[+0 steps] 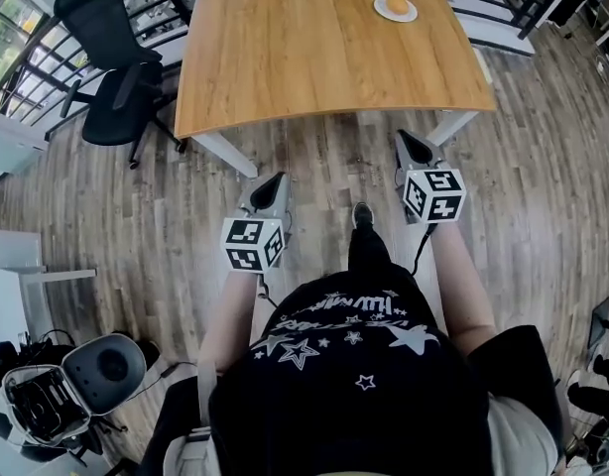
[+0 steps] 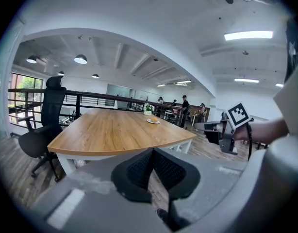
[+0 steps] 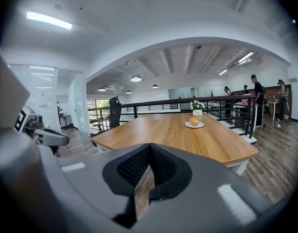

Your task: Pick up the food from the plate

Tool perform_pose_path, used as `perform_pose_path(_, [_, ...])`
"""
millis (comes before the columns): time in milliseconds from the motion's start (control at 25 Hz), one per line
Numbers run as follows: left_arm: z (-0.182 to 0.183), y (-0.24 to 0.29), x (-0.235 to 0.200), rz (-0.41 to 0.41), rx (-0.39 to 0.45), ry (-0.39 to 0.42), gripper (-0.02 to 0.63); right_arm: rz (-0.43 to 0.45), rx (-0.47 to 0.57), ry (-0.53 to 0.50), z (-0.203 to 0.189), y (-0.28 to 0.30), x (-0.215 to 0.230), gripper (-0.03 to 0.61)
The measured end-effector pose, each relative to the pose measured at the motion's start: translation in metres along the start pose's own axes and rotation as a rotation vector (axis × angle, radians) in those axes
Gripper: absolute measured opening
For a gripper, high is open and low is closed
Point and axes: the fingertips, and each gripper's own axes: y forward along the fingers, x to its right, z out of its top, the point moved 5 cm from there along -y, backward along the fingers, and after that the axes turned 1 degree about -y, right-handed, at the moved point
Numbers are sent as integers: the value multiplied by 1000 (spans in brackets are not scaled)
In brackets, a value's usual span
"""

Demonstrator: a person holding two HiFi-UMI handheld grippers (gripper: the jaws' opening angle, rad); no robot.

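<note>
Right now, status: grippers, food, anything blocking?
Left gripper shut, empty; right gripper shut, empty. Food on plate, far end of table, untouched. Grippers short of the table; nothing blocking.

The white print on the black shirt (image 1: 350,363) is unreadable.

My right gripper (image 3: 149,147) is matt grey plastic with textured black pads (image 3: 135,167). The light wooden tabletop (image 3: 188,137) looks smooth, faintly glossy.

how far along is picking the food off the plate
Nothing done yet: the food sits on its plate at the far end of the table. In hand: left tongs and right tongs, shut and empty, short of it. Left: reach, grasp, lift.
</note>
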Motion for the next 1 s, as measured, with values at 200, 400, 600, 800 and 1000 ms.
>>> perform_pose_path(200, [26,51,-9,17,7,-10,2,45,-8,-10,16,47,26,2])
perform_pose_path(400, [53,97,-13,26,11,-10,2,51,-10,0,37,83,64,3])
perform_pose_path(600, [69,134,-14,40,11,-14,2,54,-14,6,48,112,100,2])
perform_pose_path(800, [78,167,-12,56,6,-12,2,73,-12,12,53,137,127,3])
perform_pose_path(1000, [90,190,-11,67,8,-6,2,96,-7,7,64,157,146,3])
